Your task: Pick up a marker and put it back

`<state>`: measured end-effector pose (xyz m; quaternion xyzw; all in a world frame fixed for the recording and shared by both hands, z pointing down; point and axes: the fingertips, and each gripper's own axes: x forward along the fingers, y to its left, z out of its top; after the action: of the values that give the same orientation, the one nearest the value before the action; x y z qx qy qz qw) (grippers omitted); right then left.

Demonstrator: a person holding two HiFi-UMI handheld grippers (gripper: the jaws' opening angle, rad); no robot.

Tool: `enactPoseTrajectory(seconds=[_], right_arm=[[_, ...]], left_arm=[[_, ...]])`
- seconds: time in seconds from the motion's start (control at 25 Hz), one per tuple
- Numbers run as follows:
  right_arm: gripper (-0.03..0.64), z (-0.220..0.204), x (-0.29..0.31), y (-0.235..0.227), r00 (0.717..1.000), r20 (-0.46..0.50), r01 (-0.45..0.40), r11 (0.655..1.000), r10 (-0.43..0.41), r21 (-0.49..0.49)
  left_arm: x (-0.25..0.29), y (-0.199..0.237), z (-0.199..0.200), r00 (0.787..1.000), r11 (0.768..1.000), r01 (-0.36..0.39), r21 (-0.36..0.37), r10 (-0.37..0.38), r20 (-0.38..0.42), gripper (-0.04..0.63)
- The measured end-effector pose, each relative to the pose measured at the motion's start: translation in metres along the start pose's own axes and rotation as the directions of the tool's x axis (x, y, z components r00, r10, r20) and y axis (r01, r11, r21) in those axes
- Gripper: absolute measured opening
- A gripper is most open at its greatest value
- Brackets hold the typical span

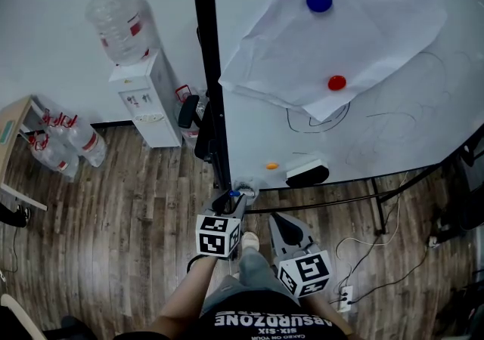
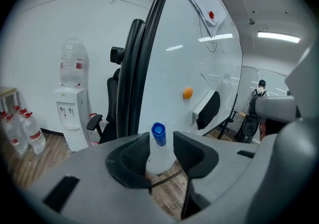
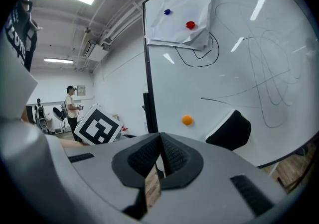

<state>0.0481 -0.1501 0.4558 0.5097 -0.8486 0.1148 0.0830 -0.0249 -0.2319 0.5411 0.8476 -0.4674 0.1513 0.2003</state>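
A marker with a blue cap (image 2: 158, 132) and a pale body stands between the pads of my left gripper (image 2: 160, 154). The body fills the gap and touches both pads. From the head view the marker (image 1: 235, 193) is at the lower left corner of the whiteboard (image 1: 393, 119), by the black frame post, with my left gripper (image 1: 233, 199) reaching onto it. My right gripper (image 3: 160, 157) is shut with nothing between its pads. It hangs just to the right (image 1: 274, 219), below the board's bottom edge.
On the board sit a black eraser (image 1: 308, 173), an orange magnet (image 1: 272, 166) and a paper sheet (image 1: 333, 21) pinned by blue and red magnets. A water dispenser (image 1: 144, 89), spare bottles (image 1: 68, 146) and a black chair (image 1: 193, 115) stand left. Cables and a power strip (image 1: 344, 299) lie on the floor.
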Motion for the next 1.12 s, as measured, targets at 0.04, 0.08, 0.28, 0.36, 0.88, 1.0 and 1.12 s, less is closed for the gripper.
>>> enactPoseTrajectory(seconds=[0.04, 0.08, 0.28, 0.36, 0.88, 1.0, 1.12], right_arm=[[-0.003, 0.0, 0.0, 0.0, 1.0, 0.0, 0.002, 1.0, -0.002, 0.0], [-0.003, 0.0, 0.0, 0.0, 1.0, -0.001, 0.002, 1.0, -0.002, 0.0], [-0.003, -0.002, 0.001, 0.002, 1.0, -0.006, 0.002, 1.0, -0.002, 0.003], [-0.003, -0.002, 0.002, 0.001, 1.0, -0.007, 0.004, 1.0, -0.004, 0.004], [-0.003, -0.004, 0.003, -0.003, 1.0, -0.013, 0.013, 1.0, -0.013, 0.012], [-0.003, -0.004, 0.003, -0.003, 1.0, -0.013, 0.012, 1.0, -0.012, 0.013], [-0.003, -0.005, 0.001, -0.003, 1.0, -0.011, 0.012, 1.0, -0.012, 0.013]], left_arm=[[0.0, 0.0, 0.001, 1.0, 1.0, -0.001, 0.001, 0.001, 0.003, 0.152], [0.0, 0.001, 0.002, 1.0, 1.0, -0.001, 0.003, 0.001, 0.005, 0.144], [0.002, 0.002, 0.003, 1.0, 1.0, 0.001, 0.005, -0.001, 0.006, 0.117], [0.002, 0.004, 0.004, 1.0, 1.0, -0.005, 0.004, 0.005, 0.007, 0.098], [0.002, 0.006, 0.007, 1.0, 0.999, -0.019, 0.025, 0.019, 0.01, 0.08], [0.002, 0.005, 0.011, 1.0, 0.999, -0.022, 0.029, 0.021, 0.019, 0.08], [0.001, 0.004, 0.014, 0.999, 0.999, -0.021, 0.028, 0.02, 0.028, 0.08]])
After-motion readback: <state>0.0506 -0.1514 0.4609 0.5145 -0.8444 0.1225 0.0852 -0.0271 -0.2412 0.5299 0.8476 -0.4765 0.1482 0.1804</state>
